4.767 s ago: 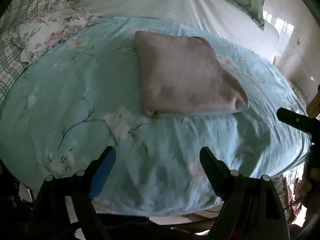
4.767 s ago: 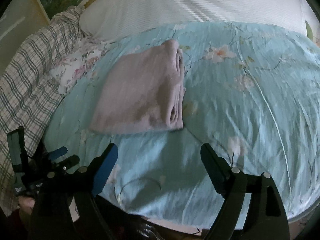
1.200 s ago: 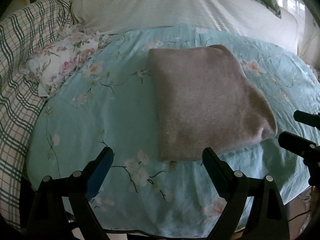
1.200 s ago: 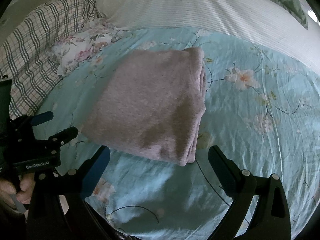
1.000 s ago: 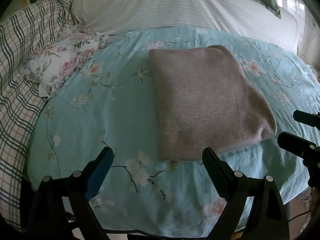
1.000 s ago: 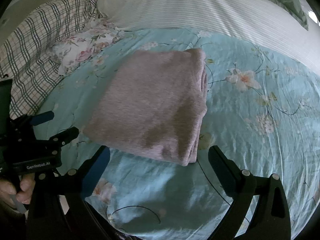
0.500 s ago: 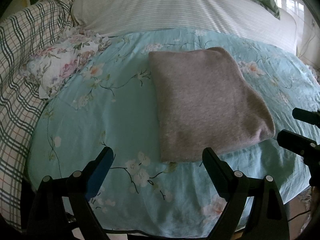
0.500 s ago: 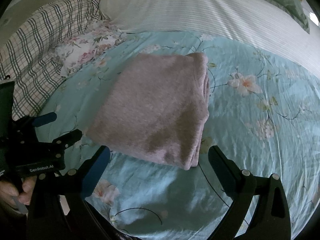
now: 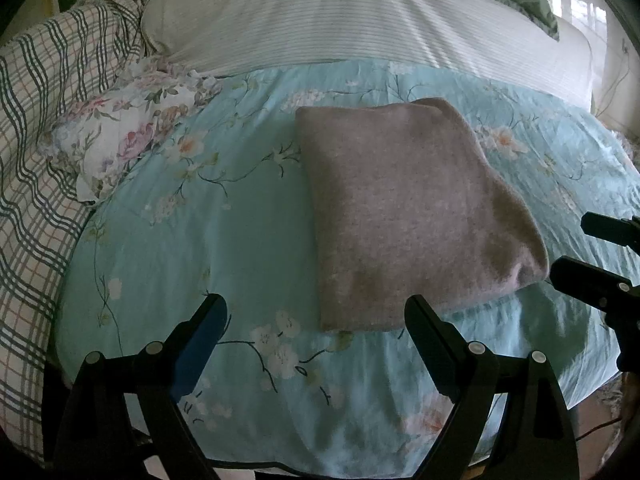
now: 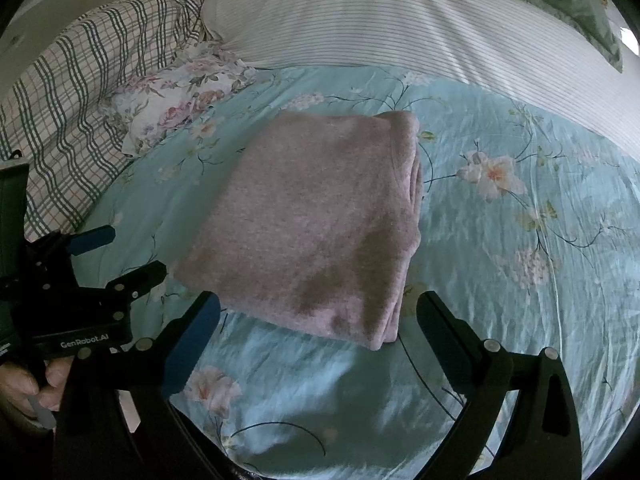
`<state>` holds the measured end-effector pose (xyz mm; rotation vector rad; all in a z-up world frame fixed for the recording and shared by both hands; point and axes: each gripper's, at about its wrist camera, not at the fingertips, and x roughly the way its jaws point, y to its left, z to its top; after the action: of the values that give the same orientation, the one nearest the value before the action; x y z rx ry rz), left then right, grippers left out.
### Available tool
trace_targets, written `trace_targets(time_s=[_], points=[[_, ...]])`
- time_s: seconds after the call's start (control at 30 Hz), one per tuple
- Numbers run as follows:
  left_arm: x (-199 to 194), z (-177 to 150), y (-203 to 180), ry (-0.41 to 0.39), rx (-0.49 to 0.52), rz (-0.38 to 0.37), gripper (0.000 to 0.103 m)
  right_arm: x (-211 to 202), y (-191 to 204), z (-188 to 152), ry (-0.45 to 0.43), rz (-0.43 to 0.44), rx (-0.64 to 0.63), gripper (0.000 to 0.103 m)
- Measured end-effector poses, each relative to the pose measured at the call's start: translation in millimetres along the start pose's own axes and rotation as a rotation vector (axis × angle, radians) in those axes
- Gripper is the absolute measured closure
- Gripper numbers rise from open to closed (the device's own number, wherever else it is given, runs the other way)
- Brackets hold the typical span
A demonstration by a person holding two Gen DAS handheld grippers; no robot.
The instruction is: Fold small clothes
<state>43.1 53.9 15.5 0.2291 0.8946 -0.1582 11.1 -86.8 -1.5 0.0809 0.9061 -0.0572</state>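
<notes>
Your left claw (image 9: 316, 316) and right claw (image 10: 318, 312) both gape wide, empty — the folded pink garment (image 9: 404, 216) lies just beyond them on the bed (image 9: 192, 248).

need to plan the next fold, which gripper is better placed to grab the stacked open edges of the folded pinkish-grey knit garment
Right, probably. The right gripper hangs open just short of the folded pinkish-grey knit garment, whose layered edges face its side; the left gripper faces the smooth fold.

Home bedroom, floral turquoise bedspread (image 9: 224, 240), striped pillow (image 9: 340, 20), plaid bedding (image 9: 44, 120), probably a window (image 9: 580, 8)
</notes>
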Motion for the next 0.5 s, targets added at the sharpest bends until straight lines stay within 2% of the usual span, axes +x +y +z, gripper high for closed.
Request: trace_targets(time_s=[0.5], points=[[1.0,6.7,3.4,-0.008,0.002,0.005,0.012,1.4,0.0,7.8,-0.006,-0.001,-0.003,0.004]])
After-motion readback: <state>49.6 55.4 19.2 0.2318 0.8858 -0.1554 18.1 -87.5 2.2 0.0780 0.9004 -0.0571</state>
